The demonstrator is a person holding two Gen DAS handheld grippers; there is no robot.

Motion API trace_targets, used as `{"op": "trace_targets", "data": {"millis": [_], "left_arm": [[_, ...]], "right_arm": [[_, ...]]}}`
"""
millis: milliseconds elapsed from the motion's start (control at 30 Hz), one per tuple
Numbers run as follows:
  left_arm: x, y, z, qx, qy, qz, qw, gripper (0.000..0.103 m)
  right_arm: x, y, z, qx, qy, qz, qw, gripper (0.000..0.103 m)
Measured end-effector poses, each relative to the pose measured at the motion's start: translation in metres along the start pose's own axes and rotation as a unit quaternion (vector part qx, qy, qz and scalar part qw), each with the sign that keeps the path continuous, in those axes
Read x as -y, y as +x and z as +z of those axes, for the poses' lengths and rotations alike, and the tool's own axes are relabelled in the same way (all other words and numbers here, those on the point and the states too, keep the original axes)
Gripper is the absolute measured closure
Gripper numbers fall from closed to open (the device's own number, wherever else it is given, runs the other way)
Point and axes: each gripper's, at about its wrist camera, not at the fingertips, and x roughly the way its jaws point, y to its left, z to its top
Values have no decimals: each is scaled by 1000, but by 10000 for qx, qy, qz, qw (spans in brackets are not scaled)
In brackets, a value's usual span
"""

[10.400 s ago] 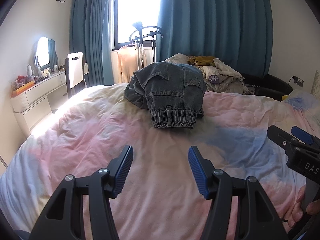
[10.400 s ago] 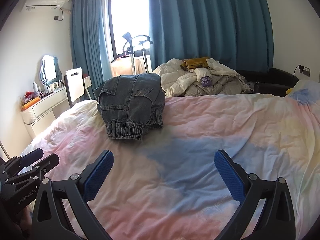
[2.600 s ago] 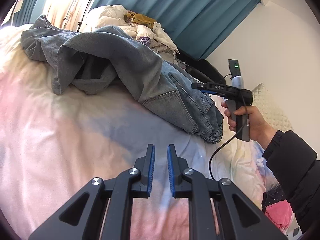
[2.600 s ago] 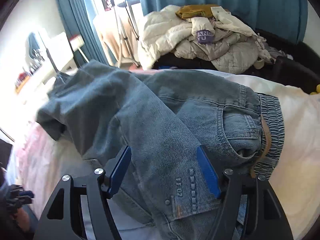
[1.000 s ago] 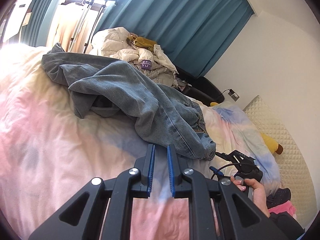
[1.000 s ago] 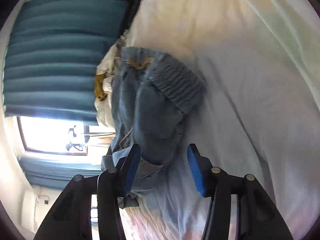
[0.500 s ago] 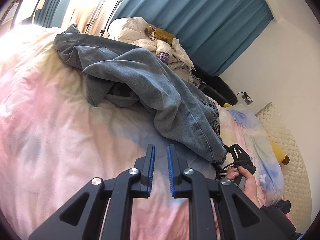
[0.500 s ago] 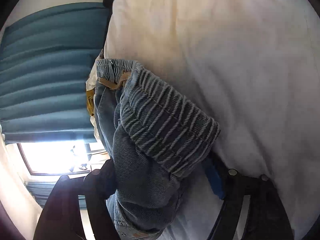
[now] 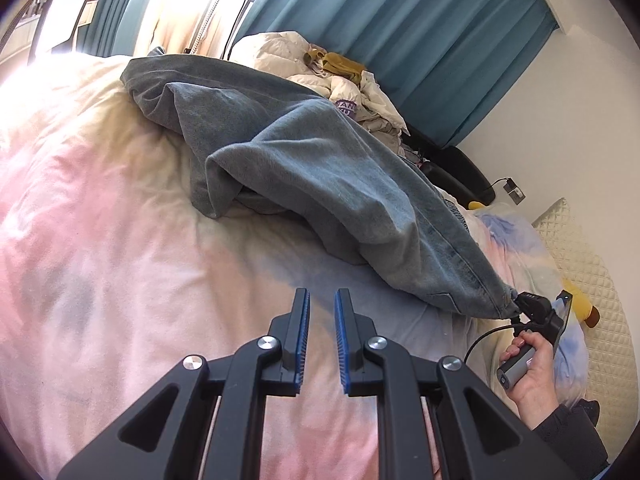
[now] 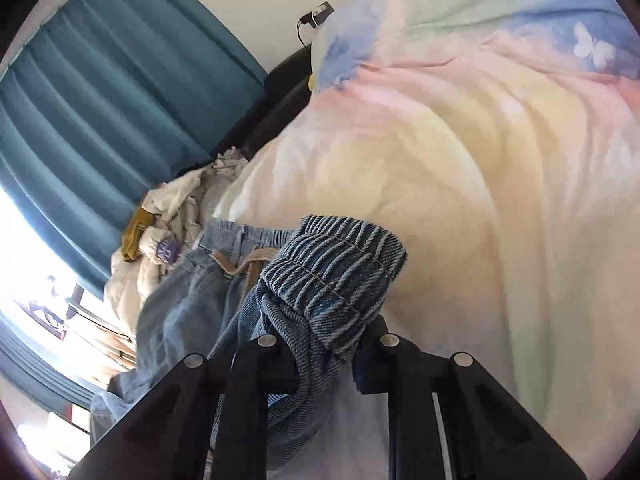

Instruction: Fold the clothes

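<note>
My right gripper point(image 10: 326, 364) closing on jeans point(image 9: 320, 184) cuff point(image 10: 340, 276); left gripper point(image 9: 321, 336) near-shut, empty. Pull leg straight along bed point(image 9: 100, 240) edge, slowly.

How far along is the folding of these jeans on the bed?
Early stage. Nothing looks folded: the jeans lie rumpled and bunched across the bedspread. In hand: the right gripper is closing on the elastic cuff of one leg. The left gripper is nearly shut, with nothing between its pads. Left: spread them flat, then make every fold.
</note>
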Motion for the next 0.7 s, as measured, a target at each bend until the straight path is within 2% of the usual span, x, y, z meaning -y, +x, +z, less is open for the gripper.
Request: {"op": "trace_targets", "data": {"millis": [67,133,233,300,400,433,567,633,700], "left_arm": [[1,-2,3,0,57,21,10000,91],[3,-4,7,-30,156,58,9999,91],[8,-8,11,-74,329,174,9993,91],[6,-12,16,-146,329,248,9990,91],[-3,-21,22,-231,223,387,9987,91],[-6,-25,24,-247,184,451,9985,91],[-16,-37,30,-309,73,686,9971,91],[-22,-40,34,-343,62,759,9965,91],[-26,-41,37,-355,88,813,9960,91]], "right_arm": [[12,15,1,-297,-136,-189,9993,86],[32,27,-6,-722,98,-179,9972,85],[38,28,-12,-913,113,-243,9955,81],[33,15,-13,-876,-2,-300,9957,72],[29,-15,-12,-763,13,-254,9968,59],[25,-29,-13,-630,-18,-246,9977,58],[-9,-84,-10,267,-510,-31,9983,44],[-45,-97,-16,621,-936,234,9934,40],[-84,-99,-29,461,-1423,774,9857,38]]}}
